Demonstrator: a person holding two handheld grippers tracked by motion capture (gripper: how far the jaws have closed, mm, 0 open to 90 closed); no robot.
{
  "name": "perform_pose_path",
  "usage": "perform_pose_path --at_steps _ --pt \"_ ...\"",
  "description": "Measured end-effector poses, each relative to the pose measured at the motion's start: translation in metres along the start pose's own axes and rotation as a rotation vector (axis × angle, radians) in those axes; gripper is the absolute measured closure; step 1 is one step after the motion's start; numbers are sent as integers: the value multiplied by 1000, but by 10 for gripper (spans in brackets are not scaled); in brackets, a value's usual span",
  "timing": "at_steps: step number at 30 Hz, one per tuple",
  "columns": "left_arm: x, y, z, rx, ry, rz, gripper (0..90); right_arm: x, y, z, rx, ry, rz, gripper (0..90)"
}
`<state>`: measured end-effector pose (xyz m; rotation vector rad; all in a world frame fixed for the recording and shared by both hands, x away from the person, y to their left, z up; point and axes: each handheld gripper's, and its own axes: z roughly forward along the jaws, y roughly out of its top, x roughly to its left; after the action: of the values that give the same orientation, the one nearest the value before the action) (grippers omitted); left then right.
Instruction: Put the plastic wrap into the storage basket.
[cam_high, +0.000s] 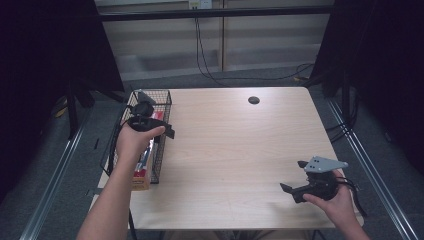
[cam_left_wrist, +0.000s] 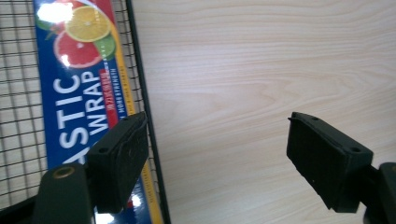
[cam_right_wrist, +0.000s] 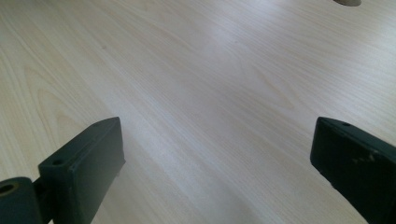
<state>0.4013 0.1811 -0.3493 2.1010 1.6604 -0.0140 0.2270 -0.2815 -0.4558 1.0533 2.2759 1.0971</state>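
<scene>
Here left tongs (cam_left_wrist: 212, 158) agape above basket (cam_high: 162, 105) rim, plastic wrap box (cam_left_wrist: 79, 93) inside

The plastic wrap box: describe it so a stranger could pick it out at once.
Start at the wooden table and go to its left edge, where a black wire basket stands. Inside lies the plastic wrap box, long and narrow. Its blue face with white lettering and pictures of citrus slices sets it apart from the bare black wire around it.
</scene>
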Motion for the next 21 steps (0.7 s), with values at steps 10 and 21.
perform_pose_path --at_steps 10,21 --pt "-12 -1 2 -12 -30 48 204 0 0 0 1 5 -5 27" --pt "-29 -7 9 -22 -74 97 200 1 0 1 3 9 -5 28"
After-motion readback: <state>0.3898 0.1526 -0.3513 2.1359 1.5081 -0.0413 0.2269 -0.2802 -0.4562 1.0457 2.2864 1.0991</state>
